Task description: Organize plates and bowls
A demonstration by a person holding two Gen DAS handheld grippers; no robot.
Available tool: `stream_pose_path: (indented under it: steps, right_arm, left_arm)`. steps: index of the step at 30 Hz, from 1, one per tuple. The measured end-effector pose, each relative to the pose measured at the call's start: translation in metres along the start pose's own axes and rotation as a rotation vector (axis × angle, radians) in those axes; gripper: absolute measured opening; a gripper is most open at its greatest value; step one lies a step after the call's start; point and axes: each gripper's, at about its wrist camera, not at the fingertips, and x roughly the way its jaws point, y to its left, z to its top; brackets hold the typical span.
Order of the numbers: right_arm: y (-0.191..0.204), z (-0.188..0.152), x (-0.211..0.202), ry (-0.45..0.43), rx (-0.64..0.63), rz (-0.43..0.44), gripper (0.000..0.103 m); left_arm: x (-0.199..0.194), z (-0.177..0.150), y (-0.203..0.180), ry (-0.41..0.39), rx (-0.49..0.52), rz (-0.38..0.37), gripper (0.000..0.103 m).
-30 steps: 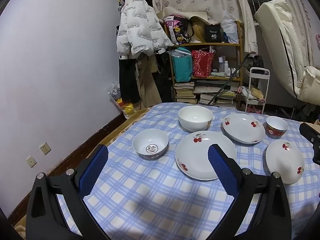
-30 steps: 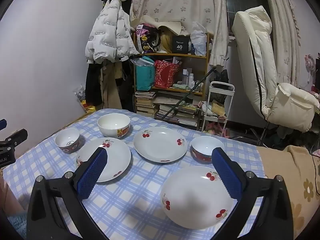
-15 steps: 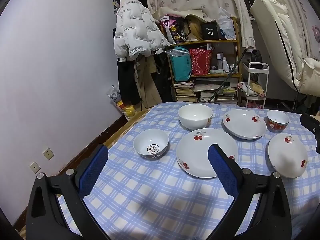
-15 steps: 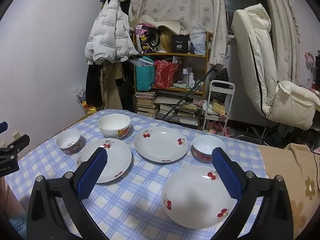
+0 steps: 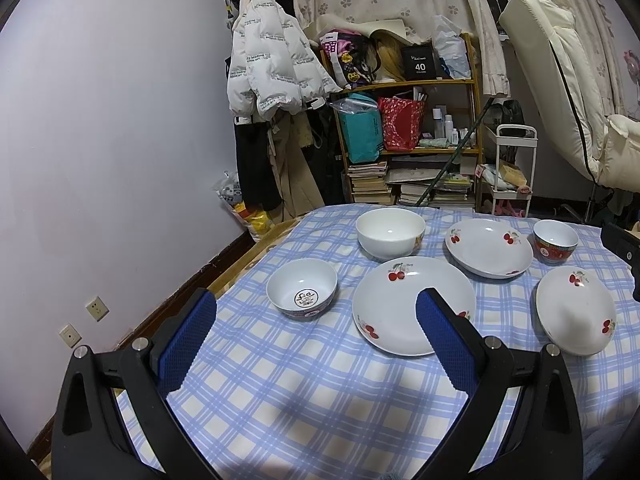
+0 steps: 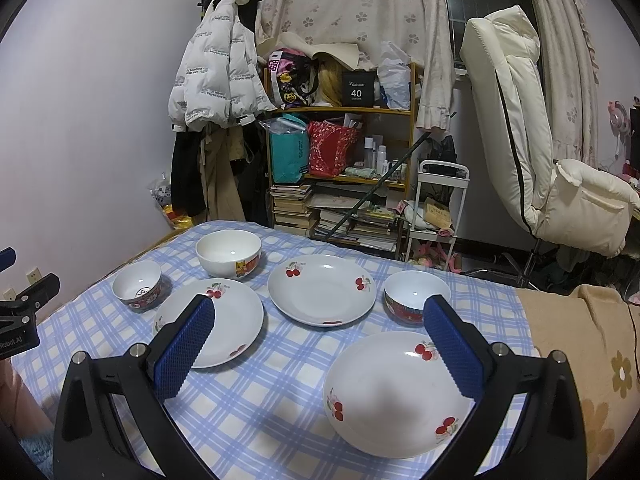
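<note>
Your left gripper (image 5: 316, 332) has its blue-padded fingers spread wide, gripping nothing, above the blue-and-white checked tablecloth (image 5: 304, 392). Your right gripper (image 6: 320, 336) is likewise spread and empty.

Past the left fingers stand a small white bowl with a patterned outside (image 5: 302, 289) and, beside it, a white cherry-printed plate (image 5: 400, 300).

Below the right fingers lies a second cherry plate (image 6: 396, 392). Behind it stand a red-sided bowl (image 6: 414, 296), a third cherry plate (image 6: 320, 289) and a large white bowl (image 6: 229, 253), all apart, unstacked.
</note>
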Motion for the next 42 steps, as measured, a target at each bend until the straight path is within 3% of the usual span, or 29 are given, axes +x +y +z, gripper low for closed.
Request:
stream_pose_path:
  steps: [42]
  right_arm:
    - [-0.0024,-0.0002,0.0022,-0.003,0.010,0.000,0.103]
  left_arm:
    - [-0.0060,-0.0008,0.0045,-0.037,-0.014,-0.016,0.099]
